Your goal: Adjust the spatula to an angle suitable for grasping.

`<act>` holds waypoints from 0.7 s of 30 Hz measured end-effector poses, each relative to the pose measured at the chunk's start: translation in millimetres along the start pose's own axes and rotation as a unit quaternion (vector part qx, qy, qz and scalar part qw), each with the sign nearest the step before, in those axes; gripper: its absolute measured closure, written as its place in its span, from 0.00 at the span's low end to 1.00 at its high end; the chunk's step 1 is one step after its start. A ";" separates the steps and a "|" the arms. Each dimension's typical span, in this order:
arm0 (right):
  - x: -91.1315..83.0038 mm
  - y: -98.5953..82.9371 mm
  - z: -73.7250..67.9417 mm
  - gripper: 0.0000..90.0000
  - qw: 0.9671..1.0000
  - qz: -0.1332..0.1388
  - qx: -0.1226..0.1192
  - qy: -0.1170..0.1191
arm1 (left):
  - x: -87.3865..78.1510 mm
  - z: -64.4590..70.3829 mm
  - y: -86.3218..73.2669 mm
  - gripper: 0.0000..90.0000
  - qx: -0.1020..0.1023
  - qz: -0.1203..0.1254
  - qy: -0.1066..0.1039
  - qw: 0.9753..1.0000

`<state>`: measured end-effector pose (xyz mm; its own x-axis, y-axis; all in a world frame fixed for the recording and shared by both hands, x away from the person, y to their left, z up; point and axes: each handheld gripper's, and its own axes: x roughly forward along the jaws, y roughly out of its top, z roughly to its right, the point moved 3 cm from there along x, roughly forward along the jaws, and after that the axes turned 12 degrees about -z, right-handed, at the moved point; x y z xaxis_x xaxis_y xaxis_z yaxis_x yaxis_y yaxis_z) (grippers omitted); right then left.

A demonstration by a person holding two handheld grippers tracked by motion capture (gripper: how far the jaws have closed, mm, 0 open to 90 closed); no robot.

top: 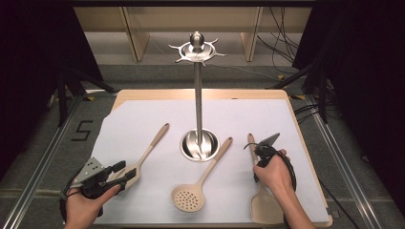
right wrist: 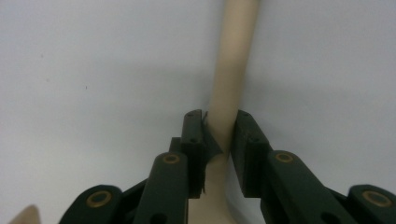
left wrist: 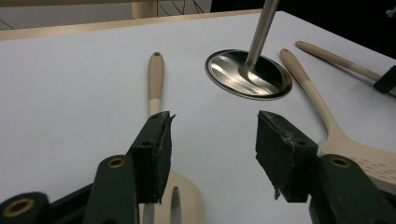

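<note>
Right gripper (right wrist: 219, 135): fingers (right wrist: 194, 140) clenched on the handle of the turner (top: 261, 202) lying at the table's (top: 143, 119) right front; the narrow hold risks the heavy blade swinging or slipping on lifting. Left gripper (left wrist: 212, 140): fingers released, hovering over the slotted spatula (left wrist: 156, 79). The hand covers the turner's mid-handle; the spatula's blade is cut off.

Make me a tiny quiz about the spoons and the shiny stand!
1. True or false: the right tool is shut on the turner's handle.
2. How many beige utensils lie on the white sheet?
3. Which utensil lies nearest the left tool: A) the slotted spatula, B) the skimmer, C) the turner?

Key: 1. True. 2. Three. 3. A. The left tool is open over the spatula's blade; the metal stand holds nothing.
</note>
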<state>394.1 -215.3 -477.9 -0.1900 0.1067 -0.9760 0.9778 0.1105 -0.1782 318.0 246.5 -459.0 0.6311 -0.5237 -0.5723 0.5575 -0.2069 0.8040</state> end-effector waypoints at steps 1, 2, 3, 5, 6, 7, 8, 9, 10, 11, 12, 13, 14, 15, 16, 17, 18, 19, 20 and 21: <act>0.5 -0.9 2.8 0.88 1.000 0.017 -0.008 -0.006 | 0.0 0.3 0.1 0.50 0.000 0.001 0.000 1.000; -0.3 -2.1 4.5 0.88 1.000 0.023 -0.012 -0.009 | -0.7 0.8 0.4 0.50 -0.001 0.000 0.003 1.000; -2.1 -3.2 5.6 0.88 1.000 0.025 -0.004 -0.002 | -0.8 0.8 0.7 0.50 -0.001 0.000 0.004 1.000; -5.2 -6.4 8.6 0.88 0.999 0.037 -0.021 0.008 | -0.6 1.0 1.3 0.50 -0.003 0.001 0.004 1.000; -6.4 -6.6 5.6 0.88 0.998 0.051 0.002 0.024 | -0.7 1.0 1.6 0.50 -0.003 0.001 0.005 1.000; -7.6 -8.9 5.6 0.88 0.998 0.062 -0.001 0.028 | -0.6 0.8 2.1 0.50 -0.002 0.003 0.006 1.000; -8.1 -11.2 9.1 0.88 0.997 0.069 -0.021 0.020 | -0.5 0.7 2.5 0.50 -0.003 0.004 0.006 1.000; -8.9 -12.5 7.3 0.88 0.995 0.089 -0.015 0.035 | -0.2 0.7 3.0 0.50 -0.005 0.004 0.006 1.000; -7.6 -11.5 11.3 0.88 0.992 0.121 -0.037 0.024 | 0.7 0.2 3.4 0.50 -0.003 0.005 0.004 1.000; -10.0 -13.8 9.8 0.88 0.990 0.132 -0.034 0.040 | 1.6 0.2 4.1 0.50 -0.005 0.005 0.006 1.000; -12.4 -15.9 10.1 0.88 0.985 0.154 -0.053 0.050 | 1.8 0.3 4.5 0.50 -0.007 0.003 0.008 1.000; -14.6 -18.2 9.4 0.88 0.983 0.167 -0.058 0.055 | 2.4 0.1 5.2 0.50 -0.003 0.004 0.008 1.000; -17.9 -21.5 7.6 0.88 0.982 0.170 -0.050 0.064 | 2.9 0.4 5.6 0.50 -0.004 0.006 0.007 1.000; -20.7 -24.2 5.8 0.88 0.981 0.177 -0.041 0.071 | 3.0 0.5 5.8 0.50 -0.002 0.006 0.007 1.000; -23.0 -24.5 7.5 0.88 0.976 0.200 -0.057 0.068 | 2.8 0.8 5.7 0.50 -0.002 0.006 0.006 1.000; -25.5 -25.8 8.9 0.88 0.971 0.211 -0.076 0.084 | 2.4 0.8 5.3 0.50 0.000 0.005 0.006 1.000; -28.4 -27.5 8.8 0.88 0.969 0.223 -0.076 0.079 | 1.9 0.9 5.0 0.51 0.000 0.005 0.006 1.000; -30.9 -28.0 7.4 0.88 0.965 0.237 -0.064 0.088 | 1.6 1.0 4.7 0.51 -0.002 0.006 0.006 1.000; -34.0 -30.3 7.8 0.88 0.962 0.244 -0.072 0.100 | 1.8 0.8 4.6 0.50 -0.001 0.008 0.001 1.000; -36.7 -31.1 6.8 0.88 0.959 0.255 -0.066 0.104 | 1.5 1.0 4.7 0.51 -0.001 0.008 0.002 1.000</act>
<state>371.3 -229.4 -437.4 0.2837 0.3734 -0.8832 0.9308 0.1140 0.3472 321.0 243.9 -456.0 0.6426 -0.5235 -0.5595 0.5481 -0.1962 0.8131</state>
